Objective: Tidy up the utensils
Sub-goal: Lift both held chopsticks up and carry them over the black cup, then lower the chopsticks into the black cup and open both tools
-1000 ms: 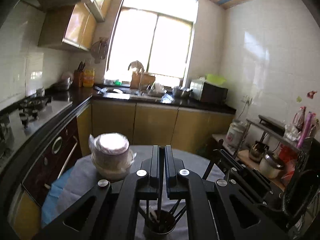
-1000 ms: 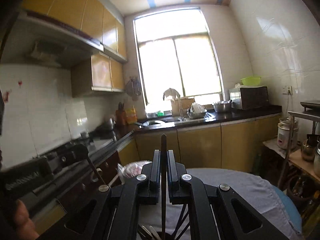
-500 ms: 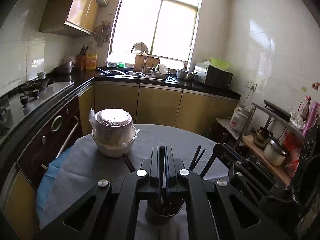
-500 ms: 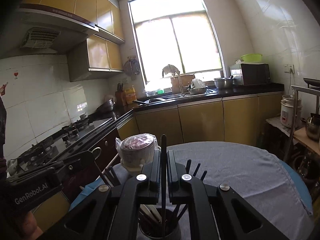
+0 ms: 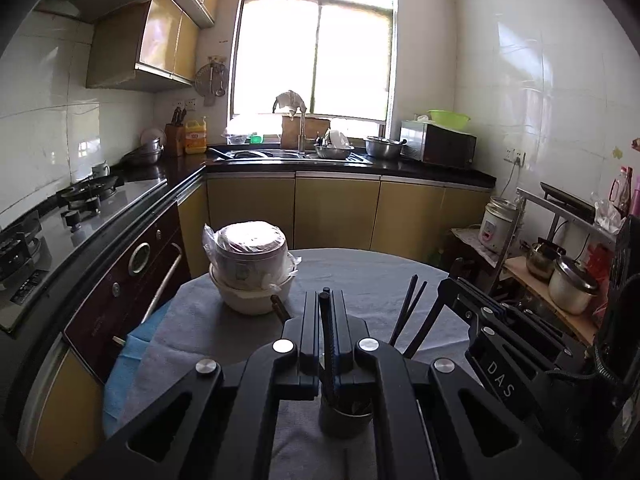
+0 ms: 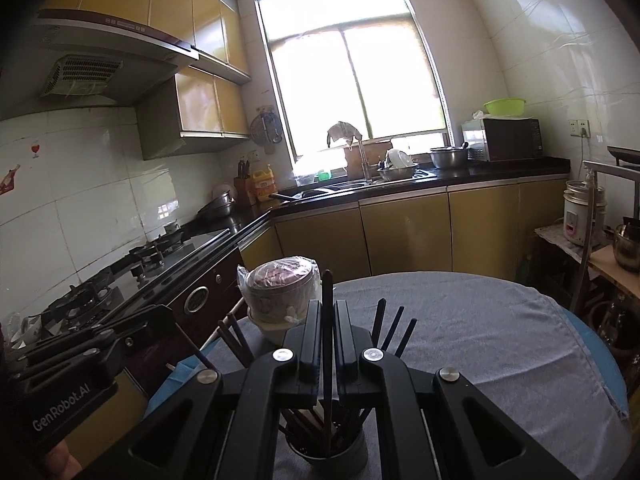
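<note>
Chopsticks fill both views, one dark stick pinched in each claw above a round holder on the grey-clothed table (image 6: 500, 340). In the left wrist view the left gripper (image 5: 325, 300) has its jaws drawn narrow on a single black chopstick (image 5: 329, 344), which runs straight down between the fingers into the dark holder (image 5: 346, 420) at 6 o'clock. Two more chopsticks (image 5: 409, 312) lean out toward 1 o'clock from the holder, and the right gripper's black body reaches in from 3 o'clock.

In the right wrist view the right gripper (image 6: 327, 310) is likewise narrowed on one chopstick (image 6: 328, 328) that stands upright, its top above the fingertips and its lower end inside the holder (image 6: 326, 450) at 6 o'clock. Other chopsticks fan out of the holder: three dark tips (image 6: 394, 328) toward 1 o'clock and brown ones (image 6: 234, 340) toward 10 o'clock. The left gripper's body lies at 9 o'clock.

A wrapped pot on a white bowl (image 5: 252, 264) stands on the table at about 11 o'clock from the holder, apart from it.
</note>
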`<state>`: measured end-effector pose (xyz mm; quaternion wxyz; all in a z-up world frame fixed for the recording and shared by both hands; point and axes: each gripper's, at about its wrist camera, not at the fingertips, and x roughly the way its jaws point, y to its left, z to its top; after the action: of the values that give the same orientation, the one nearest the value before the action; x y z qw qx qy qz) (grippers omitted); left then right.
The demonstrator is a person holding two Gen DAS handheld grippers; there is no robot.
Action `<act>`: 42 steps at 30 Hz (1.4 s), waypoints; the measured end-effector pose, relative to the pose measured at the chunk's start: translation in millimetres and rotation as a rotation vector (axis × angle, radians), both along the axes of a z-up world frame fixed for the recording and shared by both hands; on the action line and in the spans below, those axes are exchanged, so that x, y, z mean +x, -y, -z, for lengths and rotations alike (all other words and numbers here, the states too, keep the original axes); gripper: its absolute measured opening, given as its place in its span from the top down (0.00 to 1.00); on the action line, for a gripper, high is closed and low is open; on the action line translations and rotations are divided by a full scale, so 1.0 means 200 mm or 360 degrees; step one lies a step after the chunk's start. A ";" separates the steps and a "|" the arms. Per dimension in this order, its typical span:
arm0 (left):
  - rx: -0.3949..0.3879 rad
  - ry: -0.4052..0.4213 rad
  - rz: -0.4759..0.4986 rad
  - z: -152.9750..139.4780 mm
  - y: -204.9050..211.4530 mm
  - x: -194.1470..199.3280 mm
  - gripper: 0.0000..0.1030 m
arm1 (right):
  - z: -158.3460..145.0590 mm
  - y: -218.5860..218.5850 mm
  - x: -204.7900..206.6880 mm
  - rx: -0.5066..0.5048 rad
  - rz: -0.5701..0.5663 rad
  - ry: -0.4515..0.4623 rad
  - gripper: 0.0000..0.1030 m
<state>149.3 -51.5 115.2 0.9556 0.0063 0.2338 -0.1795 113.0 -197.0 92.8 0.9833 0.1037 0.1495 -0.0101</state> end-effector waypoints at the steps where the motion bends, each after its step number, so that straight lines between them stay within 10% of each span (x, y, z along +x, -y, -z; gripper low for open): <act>1: 0.0002 0.0000 -0.0002 0.00 0.00 0.00 0.95 | 0.00 0.00 0.00 0.0003 -0.0006 -0.0006 0.94; 38: 0.0127 0.0031 -0.0118 0.04 -0.02 -0.05 0.93 | 0.07 0.00 0.03 0.0080 -0.0061 -0.0114 0.92; 42: 0.0171 0.0057 -0.0152 0.05 -0.02 -0.07 0.76 | 0.08 0.02 0.01 0.0106 -0.0053 -0.0115 0.80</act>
<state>135.4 -47.4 105.7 0.9653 0.0495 0.2261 -0.1207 114.0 -201.3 77.2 0.9732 0.1334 0.1870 0.0076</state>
